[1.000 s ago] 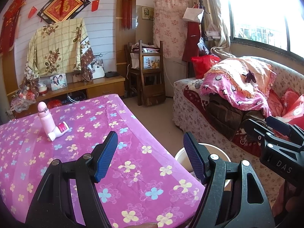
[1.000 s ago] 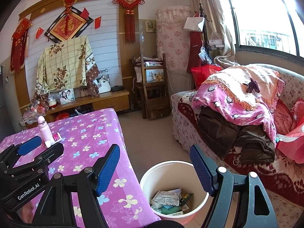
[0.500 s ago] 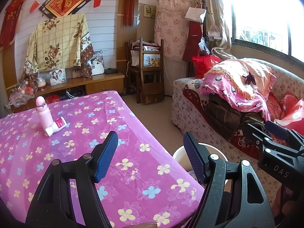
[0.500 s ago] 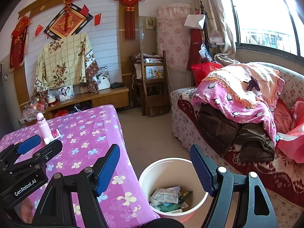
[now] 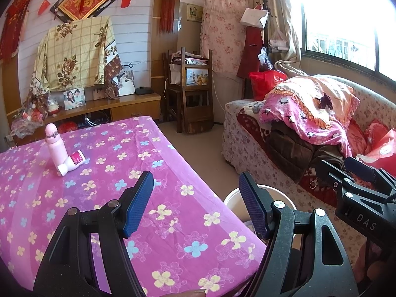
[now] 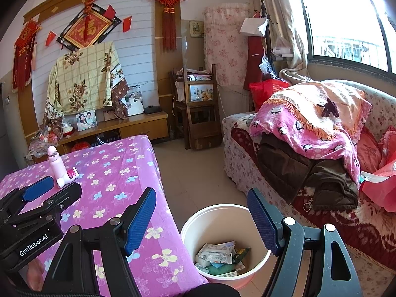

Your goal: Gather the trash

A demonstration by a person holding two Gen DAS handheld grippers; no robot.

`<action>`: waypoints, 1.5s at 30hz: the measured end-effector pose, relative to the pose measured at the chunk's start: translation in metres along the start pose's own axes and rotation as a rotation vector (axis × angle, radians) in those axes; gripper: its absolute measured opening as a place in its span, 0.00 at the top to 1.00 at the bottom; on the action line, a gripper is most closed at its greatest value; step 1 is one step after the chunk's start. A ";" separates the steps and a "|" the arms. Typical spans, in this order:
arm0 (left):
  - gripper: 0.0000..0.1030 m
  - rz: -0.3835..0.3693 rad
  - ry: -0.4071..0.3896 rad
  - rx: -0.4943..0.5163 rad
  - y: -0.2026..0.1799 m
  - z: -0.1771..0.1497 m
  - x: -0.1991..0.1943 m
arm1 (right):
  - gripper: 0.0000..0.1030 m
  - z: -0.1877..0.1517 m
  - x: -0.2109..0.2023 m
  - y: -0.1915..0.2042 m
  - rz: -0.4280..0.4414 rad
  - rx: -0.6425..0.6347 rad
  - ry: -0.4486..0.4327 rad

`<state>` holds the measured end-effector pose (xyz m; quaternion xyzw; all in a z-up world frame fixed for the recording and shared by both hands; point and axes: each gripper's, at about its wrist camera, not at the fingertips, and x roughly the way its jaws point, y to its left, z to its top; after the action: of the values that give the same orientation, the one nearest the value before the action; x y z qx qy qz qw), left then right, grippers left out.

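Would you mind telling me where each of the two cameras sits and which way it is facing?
Left wrist: on the left gripper, angled down over the purple tablecloth toward the far wall; its open jaws show, and the right gripper at right.
Right wrist: on the right gripper, over the white bin of trash beside the table; its open jaws show, the left gripper at left.
Shared: pink bottle, bin, sofa, window.
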<state>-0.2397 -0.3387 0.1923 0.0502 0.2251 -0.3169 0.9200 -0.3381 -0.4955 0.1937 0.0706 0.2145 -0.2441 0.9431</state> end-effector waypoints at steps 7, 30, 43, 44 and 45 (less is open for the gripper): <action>0.31 -0.006 0.007 0.004 -0.003 -0.006 0.003 | 0.28 -0.003 0.002 -0.001 -0.001 0.002 0.007; 0.31 -0.018 0.024 0.009 -0.007 -0.009 0.005 | 0.28 -0.009 0.005 -0.004 -0.001 0.008 0.020; 0.31 -0.022 0.031 0.004 -0.008 -0.009 0.006 | 0.28 -0.010 0.006 -0.004 -0.003 0.009 0.024; 0.31 -0.024 0.033 0.004 -0.008 -0.010 0.007 | 0.28 -0.011 0.006 -0.004 -0.003 0.009 0.025; 0.31 -0.025 0.035 0.004 -0.008 -0.011 0.008 | 0.28 -0.011 0.006 -0.004 -0.002 0.009 0.026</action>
<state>-0.2436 -0.3471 0.1796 0.0548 0.2411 -0.3281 0.9117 -0.3400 -0.4988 0.1809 0.0777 0.2257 -0.2449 0.9397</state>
